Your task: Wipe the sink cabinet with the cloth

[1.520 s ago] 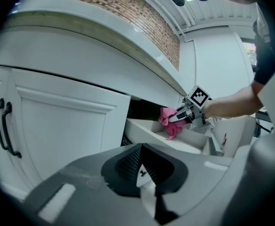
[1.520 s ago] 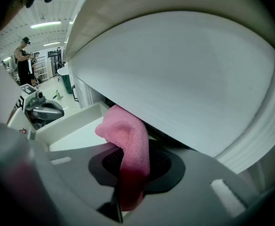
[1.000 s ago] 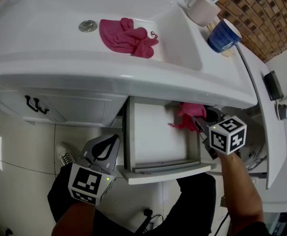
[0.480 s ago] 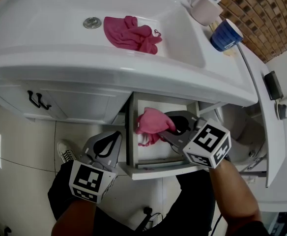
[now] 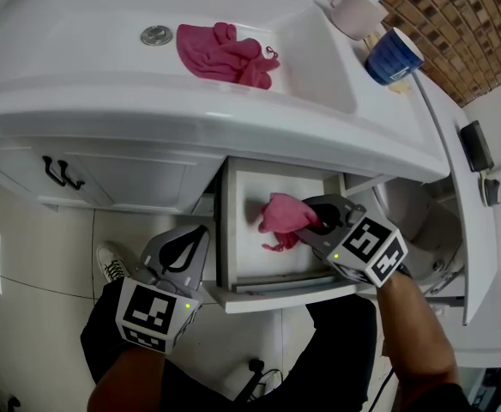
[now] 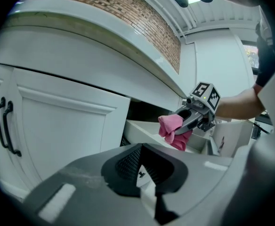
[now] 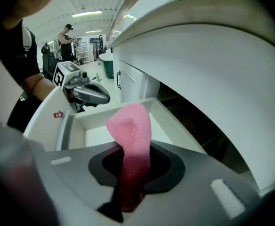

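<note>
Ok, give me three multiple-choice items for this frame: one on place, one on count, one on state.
1. Where is the cloth in the right gripper? A in a bucket; B over the open drawer; C on a chair.
2. How many pink cloths show? A one; B three; C two.
3. The left gripper is: A shut, empty; B shut on a cloth; C wide open.
Answers: B, it is over the drawer; C, a second cloth lies in the sink basin; A, its jaws meet with nothing between.
</note>
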`<state>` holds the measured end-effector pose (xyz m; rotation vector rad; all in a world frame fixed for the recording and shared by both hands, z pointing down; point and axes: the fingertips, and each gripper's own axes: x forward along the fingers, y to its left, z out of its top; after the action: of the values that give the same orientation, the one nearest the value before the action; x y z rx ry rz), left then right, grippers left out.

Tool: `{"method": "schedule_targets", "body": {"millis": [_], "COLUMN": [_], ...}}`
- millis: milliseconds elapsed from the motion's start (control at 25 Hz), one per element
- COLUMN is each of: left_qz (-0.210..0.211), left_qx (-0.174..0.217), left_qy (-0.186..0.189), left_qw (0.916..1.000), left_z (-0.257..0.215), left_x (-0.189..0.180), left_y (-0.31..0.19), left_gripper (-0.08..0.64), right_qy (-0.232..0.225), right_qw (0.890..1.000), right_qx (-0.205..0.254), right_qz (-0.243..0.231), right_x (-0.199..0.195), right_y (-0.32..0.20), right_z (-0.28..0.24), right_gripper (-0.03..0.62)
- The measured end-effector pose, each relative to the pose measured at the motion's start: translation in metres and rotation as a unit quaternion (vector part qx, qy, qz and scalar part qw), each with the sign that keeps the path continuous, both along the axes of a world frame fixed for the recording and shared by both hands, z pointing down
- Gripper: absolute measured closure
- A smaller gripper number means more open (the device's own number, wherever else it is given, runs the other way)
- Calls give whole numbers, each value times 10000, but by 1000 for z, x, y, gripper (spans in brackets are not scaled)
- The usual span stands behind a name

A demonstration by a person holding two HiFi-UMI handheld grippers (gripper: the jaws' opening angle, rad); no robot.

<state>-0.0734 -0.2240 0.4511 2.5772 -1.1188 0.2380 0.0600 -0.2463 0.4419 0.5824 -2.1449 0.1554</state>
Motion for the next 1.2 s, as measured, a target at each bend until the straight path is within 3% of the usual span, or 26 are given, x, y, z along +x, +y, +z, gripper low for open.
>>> {"method": "schedule_targets", "body": {"millis": [520,720,840,960,1080,1200], "left_qz": [-16,-10,-10,-20,-47,-81], "left_qx": [-70,-98,-92,-80,-92,-92], "left_qy": [-17,-71,-71,-38,-14,-3], "left_qw": [10000,9999,9999,10000,9999,9999], "left_z": [4,6,6,5,6,5], "left_x": [13,16,17,16,13,7], "left_y": [-3,-2,-2,-3,-2,-2], "left_gripper": [554,554,554,554,554,554], "right_qy": [380,420,216,-17,-158,-251], "right_qw": [9977,9969,9975,9992,9989,9938], "right_qx": [50,42,99,215,255,1], "right_qz": [551,668,672,327,-350,-1080], "right_x": [89,103,95,70,34,-7], "right_y": [2,1,1,5,17,39], "right_z": [-12,-11,-17,-30,-39,-38], "right_gripper": [512,512,512,512,512,512]}}
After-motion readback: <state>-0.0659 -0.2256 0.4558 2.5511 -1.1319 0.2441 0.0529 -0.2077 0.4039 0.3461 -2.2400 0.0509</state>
